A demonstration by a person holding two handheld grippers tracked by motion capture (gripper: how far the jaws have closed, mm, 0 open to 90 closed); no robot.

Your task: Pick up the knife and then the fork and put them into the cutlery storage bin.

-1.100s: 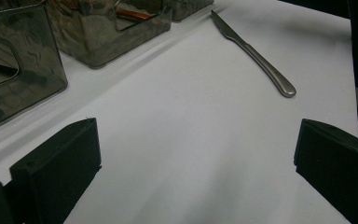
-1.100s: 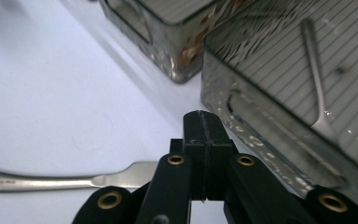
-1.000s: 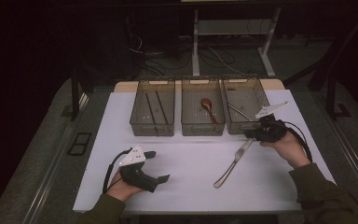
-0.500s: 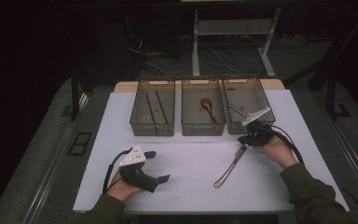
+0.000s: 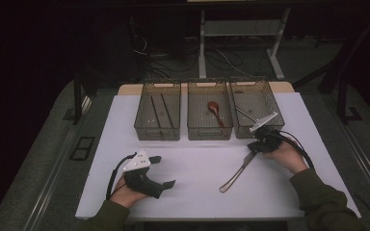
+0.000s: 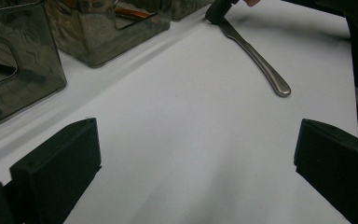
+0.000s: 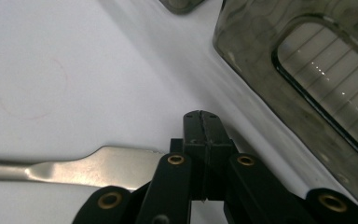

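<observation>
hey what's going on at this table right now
A person holds a gripper in each hand at a white table with three clear bins. The right gripper, fingers closed together, is down at the blade end of a metal knife lying on the table. The left gripper rests open nearby, holding nothing.

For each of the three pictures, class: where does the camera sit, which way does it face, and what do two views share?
High view: above the person's side, looking forward and down; both forearms, left gripper, right gripper.
Left gripper view: on that gripper, facing the bins across the table.
Right gripper view: on that gripper, looking down.
Shared: the knife.
</observation>
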